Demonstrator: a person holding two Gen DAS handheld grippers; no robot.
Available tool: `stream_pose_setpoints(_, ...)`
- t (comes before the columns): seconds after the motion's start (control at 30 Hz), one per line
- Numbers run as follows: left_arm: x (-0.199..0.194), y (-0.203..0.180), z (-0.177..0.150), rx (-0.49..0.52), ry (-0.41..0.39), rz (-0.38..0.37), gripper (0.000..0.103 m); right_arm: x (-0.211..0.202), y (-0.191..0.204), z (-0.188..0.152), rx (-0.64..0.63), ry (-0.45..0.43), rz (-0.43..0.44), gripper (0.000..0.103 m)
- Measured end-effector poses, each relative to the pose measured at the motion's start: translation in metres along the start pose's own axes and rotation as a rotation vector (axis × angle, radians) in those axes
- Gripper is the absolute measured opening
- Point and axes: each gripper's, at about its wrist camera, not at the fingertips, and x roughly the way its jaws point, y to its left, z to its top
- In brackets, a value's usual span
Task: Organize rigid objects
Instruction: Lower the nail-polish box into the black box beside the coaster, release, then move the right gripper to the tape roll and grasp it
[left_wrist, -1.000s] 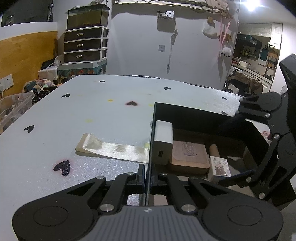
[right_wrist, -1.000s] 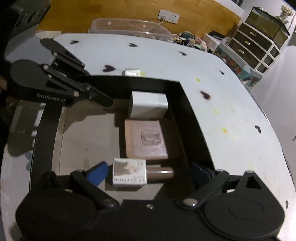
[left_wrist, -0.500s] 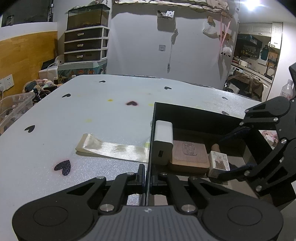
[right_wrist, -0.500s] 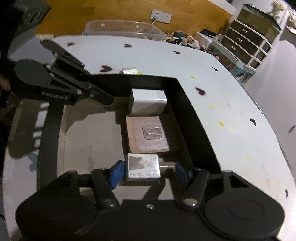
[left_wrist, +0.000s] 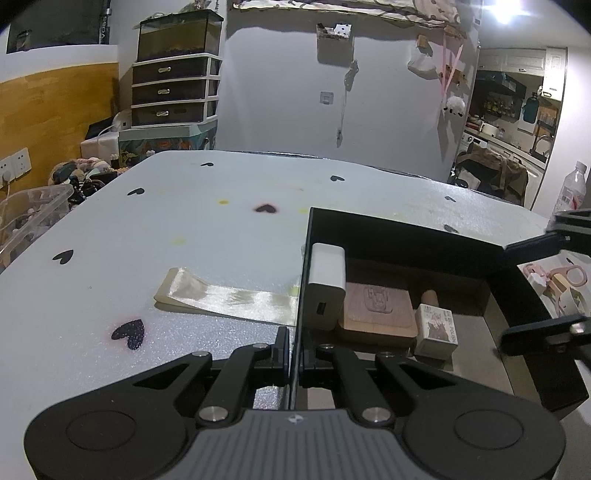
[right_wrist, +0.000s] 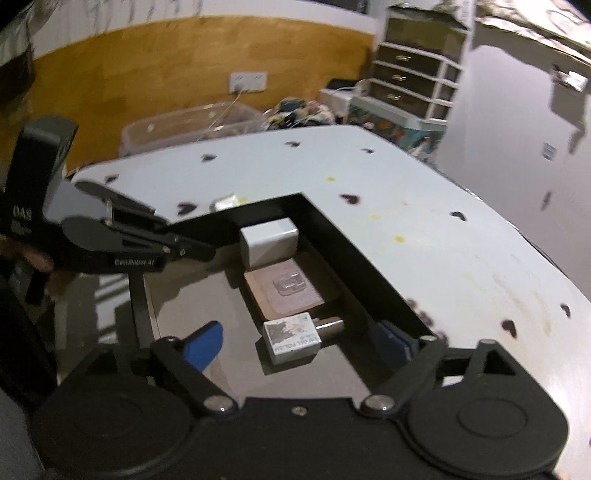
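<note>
A black open box (left_wrist: 402, 230) (right_wrist: 325, 218) stands on the white table. Inside lie a white charger block (left_wrist: 327, 282) (right_wrist: 269, 240), a wooden square coaster (left_wrist: 378, 308) (right_wrist: 291, 290) and a small gel polish box with a bottle behind it (left_wrist: 436, 328) (right_wrist: 291, 338). My left gripper (left_wrist: 294, 343) is shut on the box's left wall. My right gripper (right_wrist: 295, 343) is open, above the gel polish box and clear of it; it shows at the right edge of the left wrist view (left_wrist: 546, 288).
A cream ribbon strip (left_wrist: 225, 297) lies on the table left of the box. Pink scissors and small items (left_wrist: 557, 280) lie to the right of the box. A clear plastic bin (left_wrist: 29, 210) sits off the table's left side.
My right gripper closed around the gel polish box half a second ago, then opened and drew back upward. The gel polish box now stands free in the box. The left gripper has not moved.
</note>
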Motion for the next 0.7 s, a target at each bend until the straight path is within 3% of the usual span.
stream_pose_setpoints(0.1,-0.001,-0.001,0.0,0.0,-0.001,0.003,0.003,-0.011,0.0,-0.005,0.049,-0.045,-0.024,0.103)
stream_pose_setpoints(0.43,-0.003,-0.003,0.0,0.004,-0.002,0.01,0.004,-0.041,-0.006,-0.03,0.226,-0.168,-0.104,0.103)
stream_pose_setpoints(0.7,-0.003,-0.004,0.0,0.005,-0.001,0.011,0.004,-0.048,-0.013,-0.057,0.345,-0.187,-0.204,0.103)
